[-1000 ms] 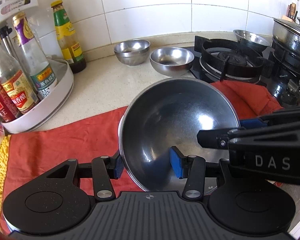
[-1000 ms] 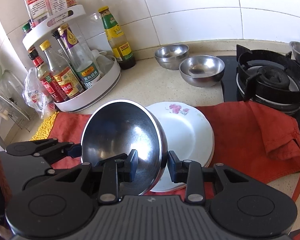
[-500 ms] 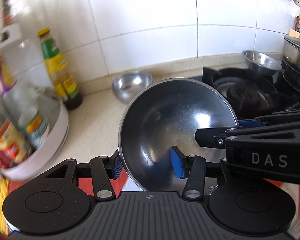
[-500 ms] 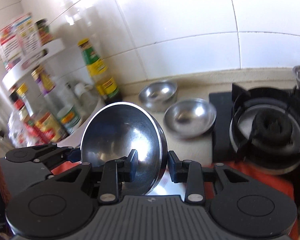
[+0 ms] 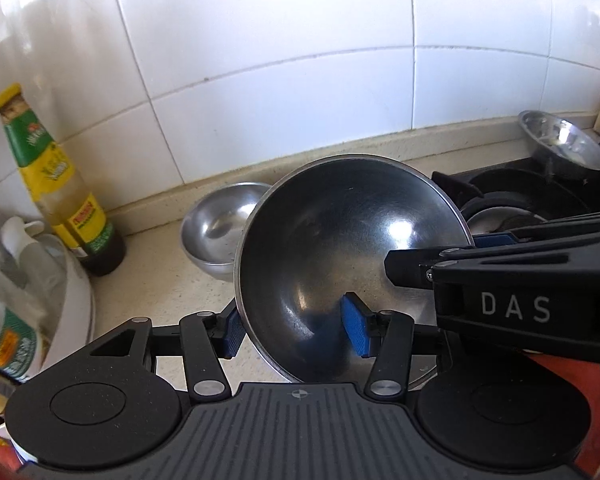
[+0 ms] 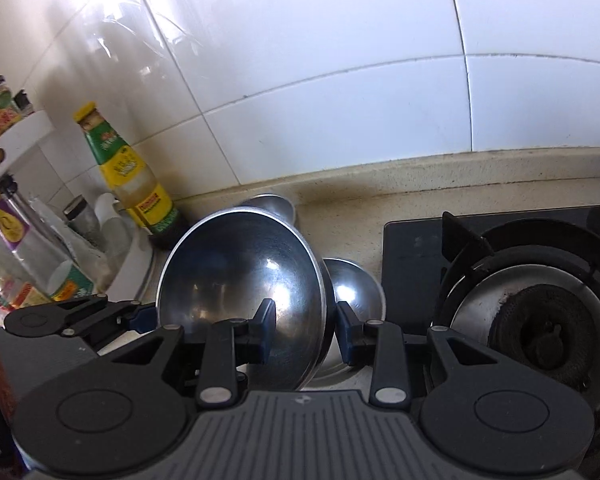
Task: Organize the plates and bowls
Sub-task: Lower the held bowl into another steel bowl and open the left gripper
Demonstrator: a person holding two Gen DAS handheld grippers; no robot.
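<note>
Viewing along the left wrist camera: the left gripper (image 5: 296, 330) straddles the rim of a large steel bowl (image 5: 340, 248). The bowl is round, thin-walled, with a brushed, dark-reflecting interior and a polished lip. One blue ribbed pad (image 5: 354, 330) sits inside the bowl, the other outside the wall at 9 o'clock of it. The jaws are opening, with the bowl wall between them; whether the pads still press on it cannot be told. The bowl is tilted steeply, its mouth facing the camera and its rim plane near upright. The right gripper (image 5: 432, 258) enters from 3 o'clock, black, marked "DAS", clamped on the bowl's right rim. At 10 o'clock of the held bowl, a smaller steel bowl (image 5: 216, 232) rests on the speckled beige counter (image 5: 160, 280). A yellow-labelled sauce bottle (image 5: 60, 196) stands at 9 o'clock, and another steel bowl (image 5: 560, 144) at 2 o'clock beside the black hob (image 5: 520, 184).

Viewing along the right wrist camera: the right gripper (image 6: 306, 330) pinches the large steel bowl (image 6: 240, 276) by its right-hand rim, one pad inside, one outside. The bowl lies at 11 o'clock of the jaws, mouth towards the camera. The left gripper (image 6: 140, 316) holds the opposite rim at 9 o'clock. A second steel bowl (image 6: 356, 288) sits just behind at 1 o'clock. The cast burner (image 6: 540, 328) lies at 3 o'clock.
</note>
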